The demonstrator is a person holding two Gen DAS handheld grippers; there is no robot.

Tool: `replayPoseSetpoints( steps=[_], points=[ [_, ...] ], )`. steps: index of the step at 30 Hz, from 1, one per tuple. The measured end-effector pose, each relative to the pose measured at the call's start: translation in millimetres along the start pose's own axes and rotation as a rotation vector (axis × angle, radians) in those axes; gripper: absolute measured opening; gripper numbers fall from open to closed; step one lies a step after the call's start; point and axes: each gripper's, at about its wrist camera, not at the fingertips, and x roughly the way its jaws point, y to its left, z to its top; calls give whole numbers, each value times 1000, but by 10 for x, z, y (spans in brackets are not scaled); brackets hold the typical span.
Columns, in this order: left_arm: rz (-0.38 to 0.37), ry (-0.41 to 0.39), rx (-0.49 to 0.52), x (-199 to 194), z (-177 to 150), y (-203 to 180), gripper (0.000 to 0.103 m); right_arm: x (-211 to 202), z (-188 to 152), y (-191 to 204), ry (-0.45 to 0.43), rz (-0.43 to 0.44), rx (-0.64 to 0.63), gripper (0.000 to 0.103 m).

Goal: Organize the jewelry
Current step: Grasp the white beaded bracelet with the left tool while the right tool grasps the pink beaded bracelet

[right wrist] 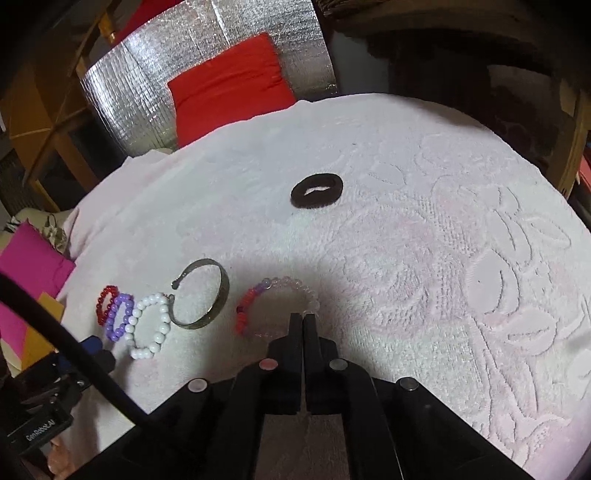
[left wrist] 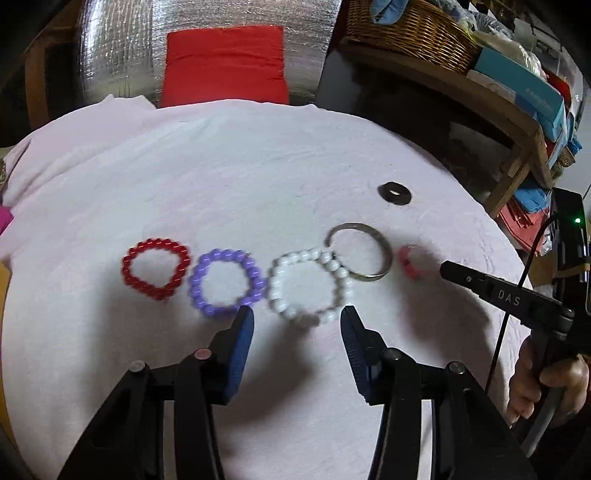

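A row of jewelry lay on the pale pink towel (right wrist: 424, 192), near its front edge. From the left came a red bead bracelet (left wrist: 157, 268), a purple bead bracelet (left wrist: 226, 282), a white bead bracelet (left wrist: 311, 286) and a metal cuff bangle (left wrist: 364, 254) touching it. The left gripper (left wrist: 297, 314) hung just in front of the white one, jaws apart, holding nothing. The right gripper (right wrist: 303, 320) sat at the near side of a pink, red and clear bead bracelet (right wrist: 275, 306), jaws pressed together; I cannot tell if it pinched a bead. A black hair tie (right wrist: 317, 191) lay alone farther back, with bare towel all around. Only the left view showed a wicker basket (left wrist: 410, 33) and a hand (left wrist: 546, 384).
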Motion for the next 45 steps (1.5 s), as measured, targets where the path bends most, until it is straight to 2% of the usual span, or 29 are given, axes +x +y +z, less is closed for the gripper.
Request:
replayPoseSetpoints(
  steps=[3, 10, 12, 13, 14, 16, 17, 18, 20, 22, 28, 29, 31, 34, 38, 45],
  points=[
    [-9, 36, -12, 141, 5, -82, 57, -24, 8, -34, 1, 17, 21, 1],
    [25, 29, 11, 338, -12, -215, 55, -70, 2, -203, 17, 43, 78, 1],
    [63, 26, 42, 364, -26, -240, 38, -80, 7, -238, 22, 51, 94, 2],
    [70, 22, 55, 359, -32, -241, 34, -72, 18, -242, 23, 51, 100, 3],
    [63, 22, 54, 349, -37, -223, 25, -72, 24, -252, 24, 55, 108, 3],
    [48, 28, 54, 328, -42, -195, 21, -59, 39, -256, 28, 66, 116, 5],
    [41, 35, 56, 311, -54, -180, 9, -54, 44, -248, 24, 65, 115, 9],
    [29, 44, 55, 301, -65, -168, 9, -45, 50, -235, 20, 60, 112, 11],
    [9, 56, 58, 238, -104, -140, 9, -20, 68, -197, 12, 54, 103, 29],
    [4, 68, 69, 187, -158, -126, 9, -6, 87, -161, -6, 51, 98, 32],
    [-14, 88, 118, 1, -371, -31, 9, 230, 104, 37, 6, -56, 24, 30],
    [-15, 90, 118, -18, -387, 1, 9, 251, 97, 91, -11, -82, -5, 21],
    [-17, 93, 111, -59, -418, 74, 9, 286, 85, 218, -22, -131, -83, 10],
    [-13, 83, 89, -133, -434, 206, 9, 255, 60, 347, -38, -181, -144, 8],
    [-13, 63, 71, -261, -440, 330, 9, 91, 91, 337, -64, -145, -115, 8],
    [7, 40, 30, -456, -492, 563, 9, -249, 179, 266, -116, 22, 0, 8]
  ],
)
